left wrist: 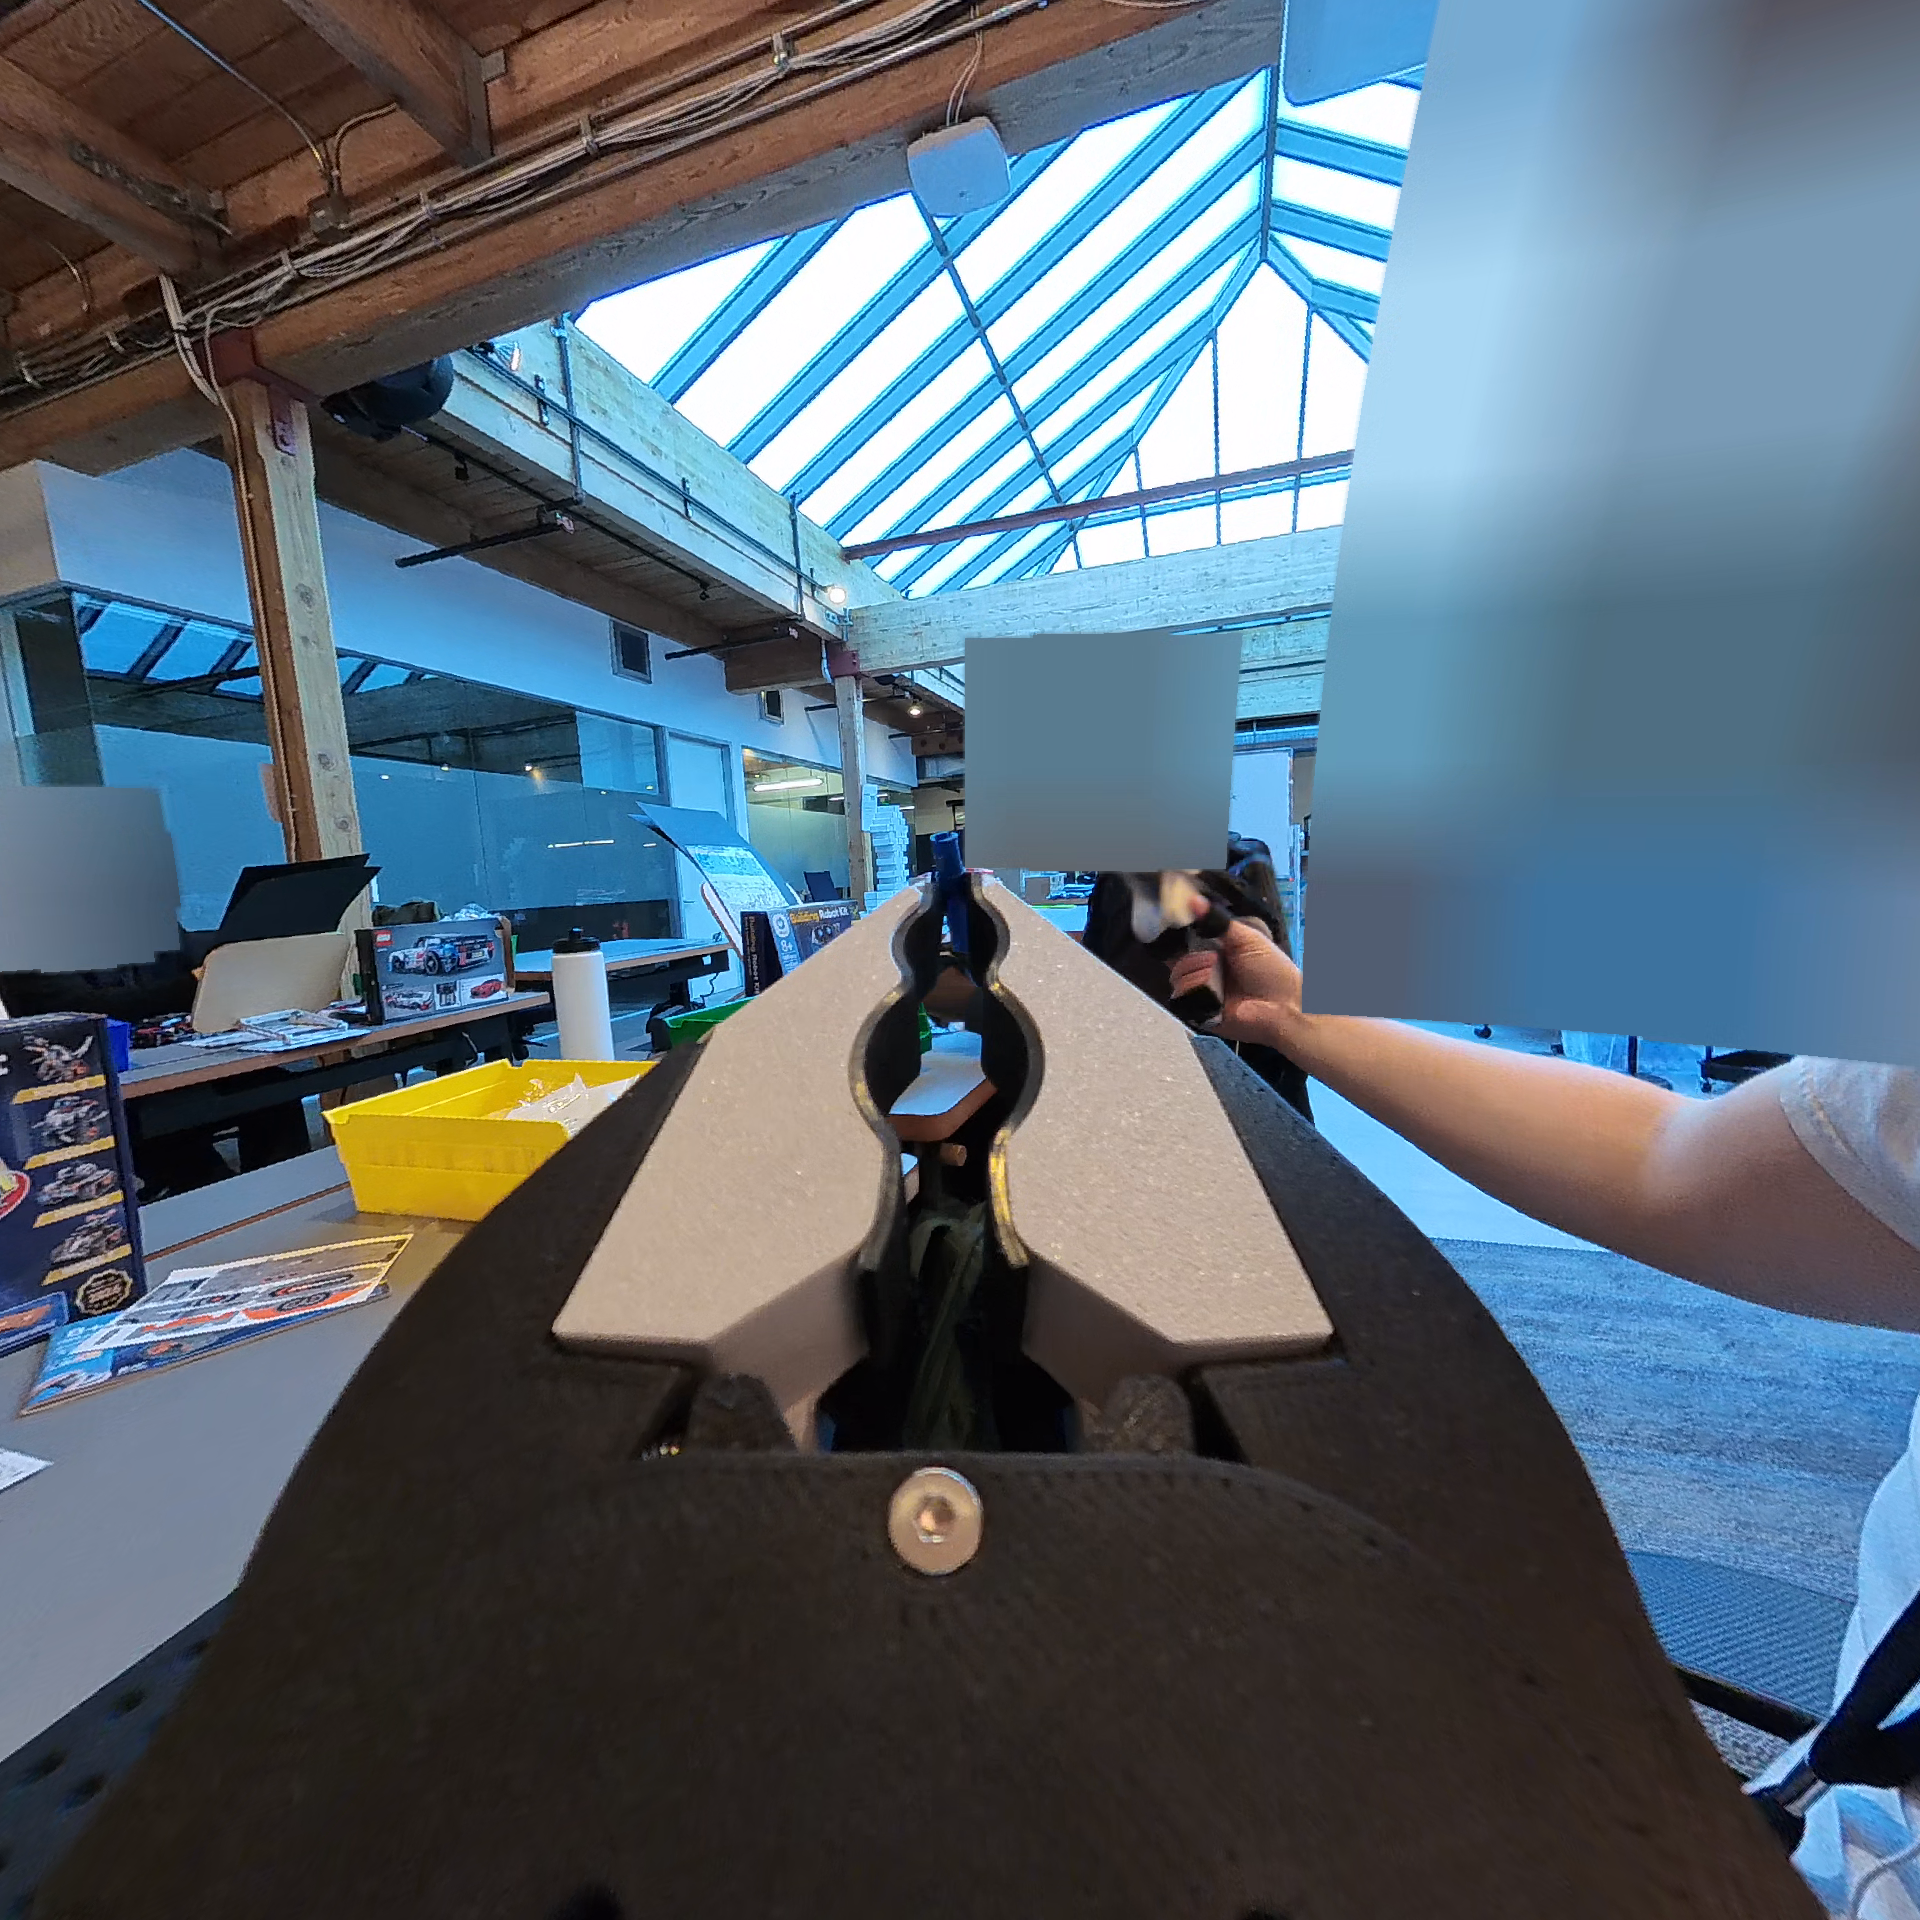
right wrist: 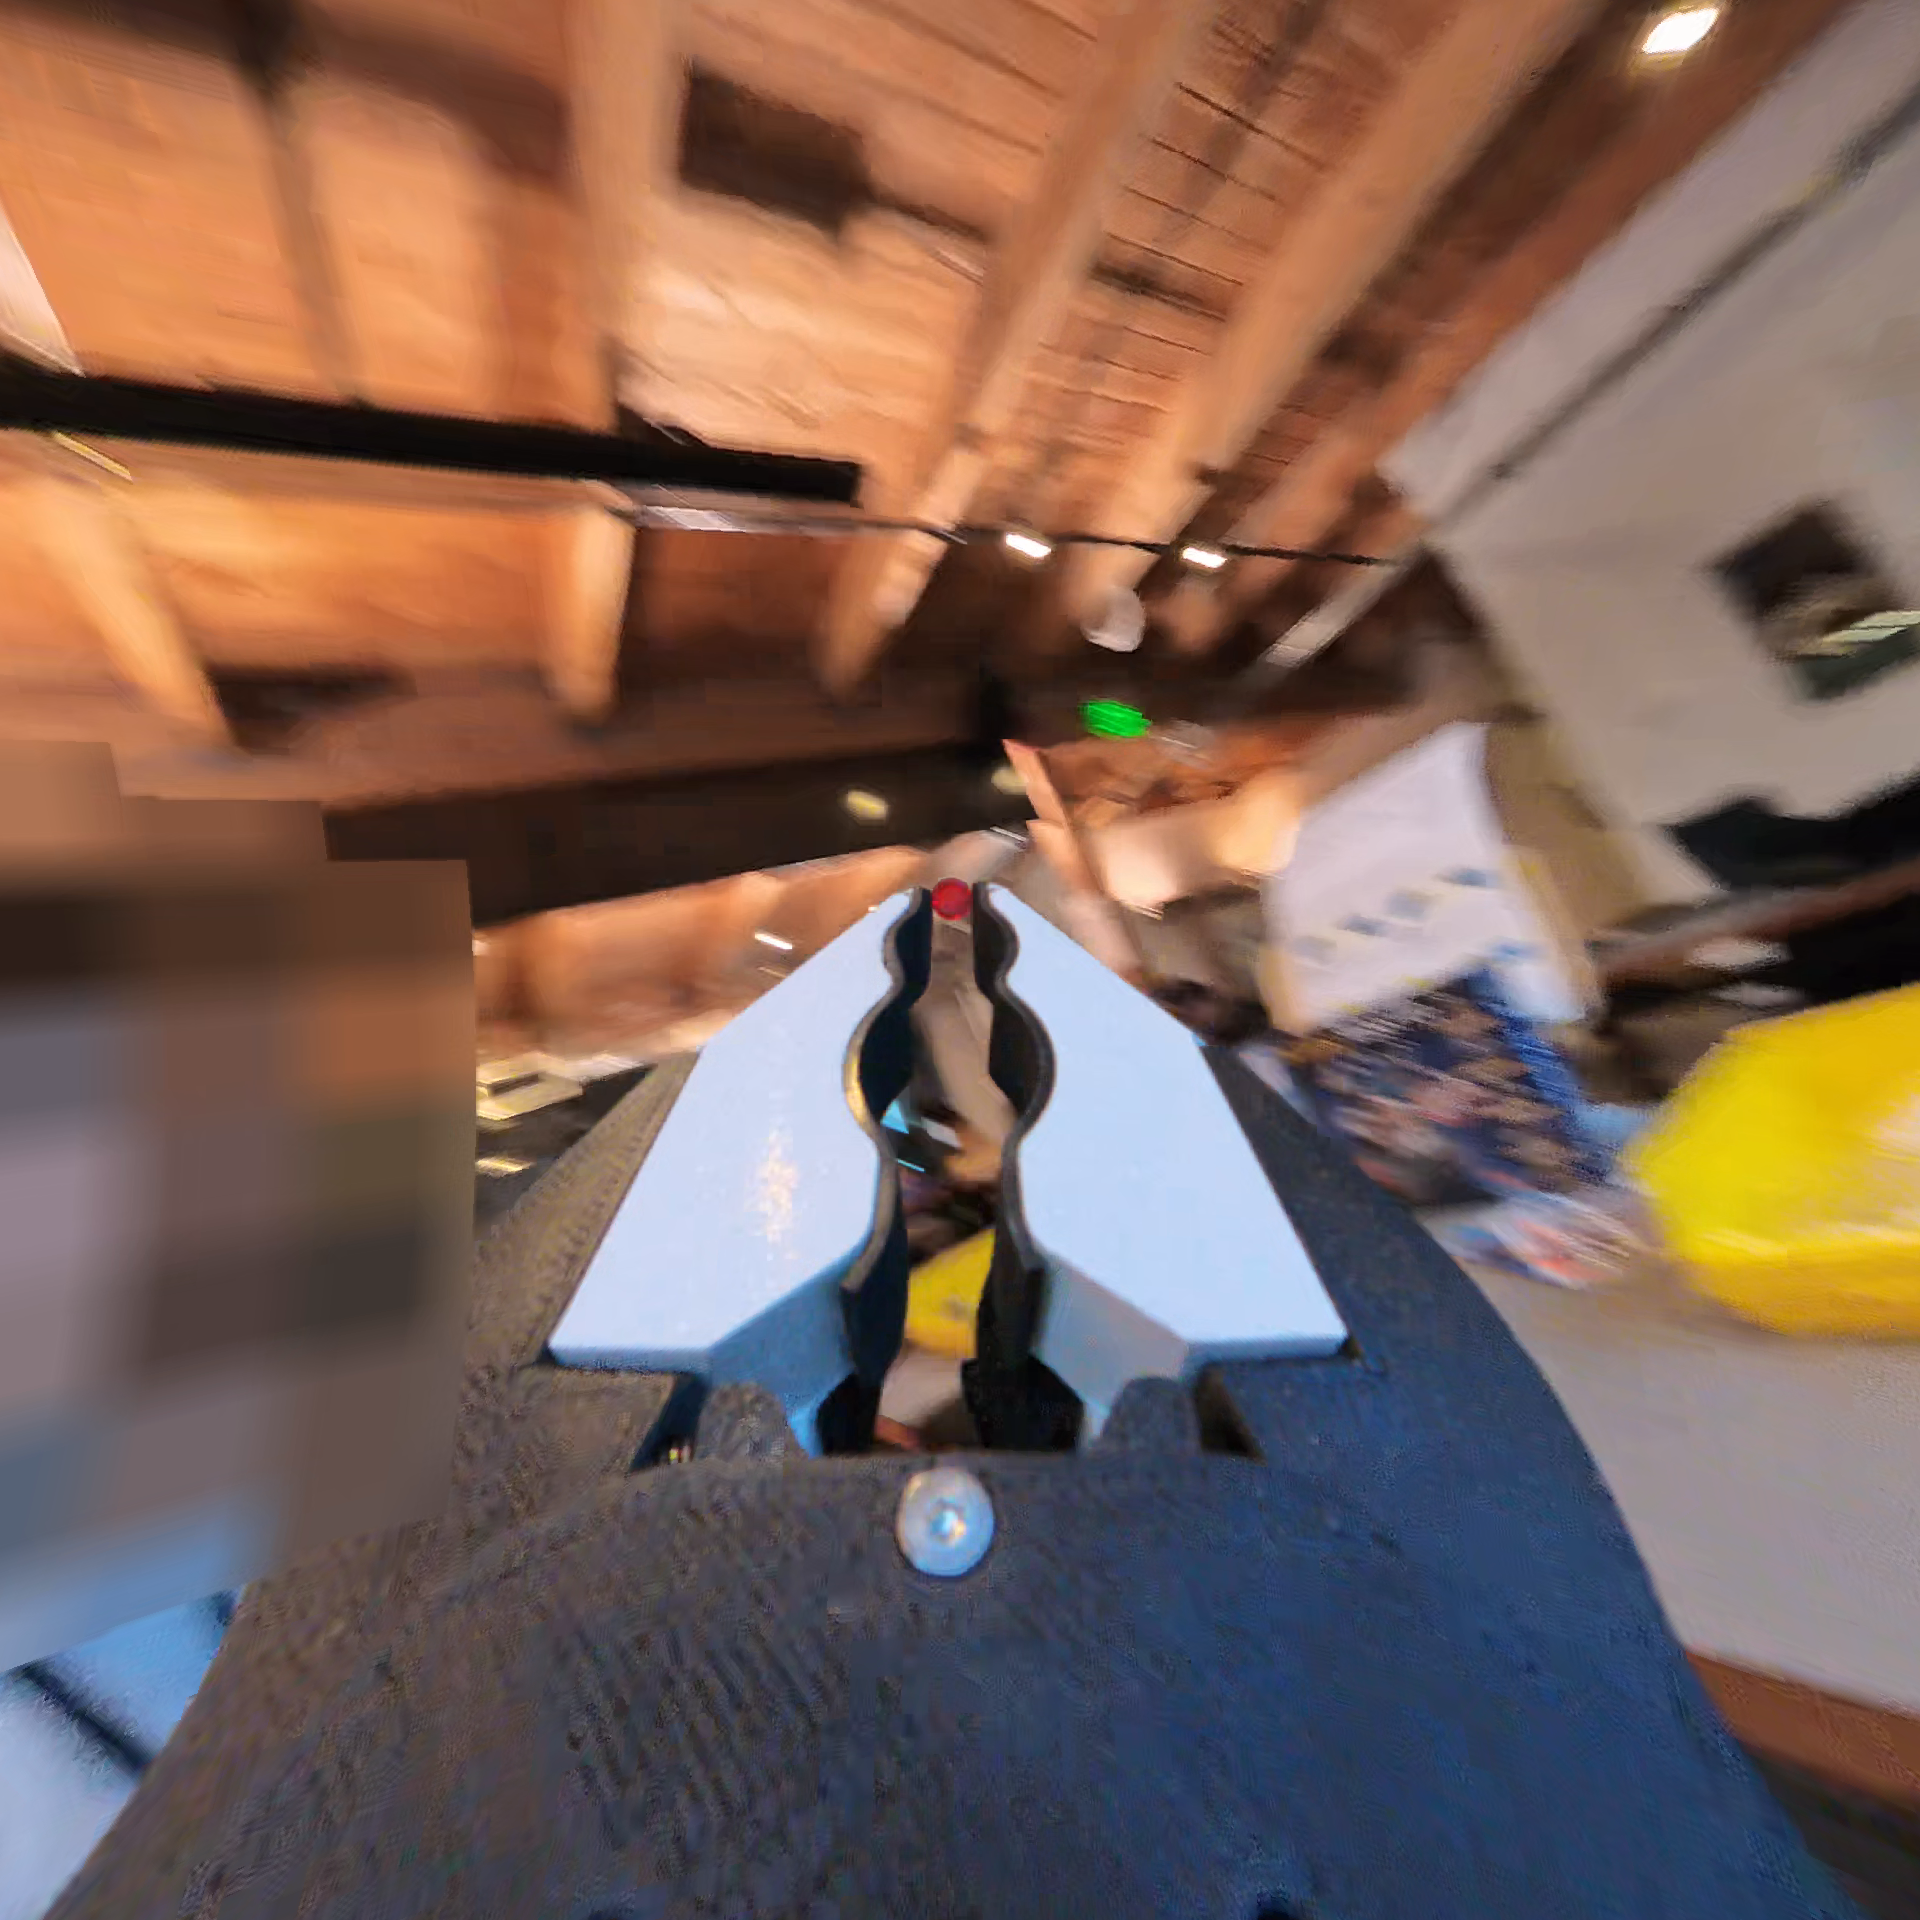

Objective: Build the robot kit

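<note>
Skylit timber-beamed workshop: lower left, a yellow bin (left wrist: 457, 1138) and printed toy boxes (left wrist: 64, 1169) on the bench (left wrist: 125, 1496). Left claw (left wrist: 958, 894) pinches a blue peg (left wrist: 948, 883); right claw (right wrist: 951, 902) grips a red piece (right wrist: 951, 898), frame centre.

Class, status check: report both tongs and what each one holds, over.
Left tongs shut on a blue peg. Right tongs shut on a small red piece. Right view badly blurred. Yellow bin on table, left.
</note>
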A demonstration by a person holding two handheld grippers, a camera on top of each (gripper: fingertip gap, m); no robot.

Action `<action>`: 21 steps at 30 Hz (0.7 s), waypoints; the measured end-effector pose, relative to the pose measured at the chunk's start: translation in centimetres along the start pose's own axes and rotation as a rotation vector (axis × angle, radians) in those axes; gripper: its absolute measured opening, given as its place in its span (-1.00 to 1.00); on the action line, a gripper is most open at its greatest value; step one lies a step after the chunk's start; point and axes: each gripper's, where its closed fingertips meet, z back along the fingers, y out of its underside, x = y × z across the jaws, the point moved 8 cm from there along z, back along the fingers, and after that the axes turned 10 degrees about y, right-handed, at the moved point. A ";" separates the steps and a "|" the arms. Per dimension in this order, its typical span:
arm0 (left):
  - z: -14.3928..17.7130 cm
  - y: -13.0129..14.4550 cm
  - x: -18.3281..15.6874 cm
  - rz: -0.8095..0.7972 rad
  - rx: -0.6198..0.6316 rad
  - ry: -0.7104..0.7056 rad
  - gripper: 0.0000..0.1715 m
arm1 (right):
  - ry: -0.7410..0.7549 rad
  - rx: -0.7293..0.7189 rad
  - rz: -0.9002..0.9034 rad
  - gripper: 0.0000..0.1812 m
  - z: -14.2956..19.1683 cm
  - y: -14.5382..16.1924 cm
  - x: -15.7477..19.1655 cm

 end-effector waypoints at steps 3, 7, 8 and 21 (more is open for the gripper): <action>0.0 0.2 0.4 0.003 0.003 -0.007 -0.98 | -0.115 -0.087 -0.126 -0.93 1.1 -0.2 -0.6; -0.2 0.6 1.2 0.000 0.021 -0.024 -0.99 | 0.151 0.047 -0.022 -0.94 0.8 0.6 -4.4; -0.3 0.7 1.4 -0.002 0.032 -0.031 -0.99 | 0.265 0.108 0.024 -0.93 0.4 0.8 -6.1; -3.0 2.6 6.2 -0.058 0.213 -0.167 -0.97 | 1.256 0.930 0.587 -0.92 -2.3 1.0 -27.8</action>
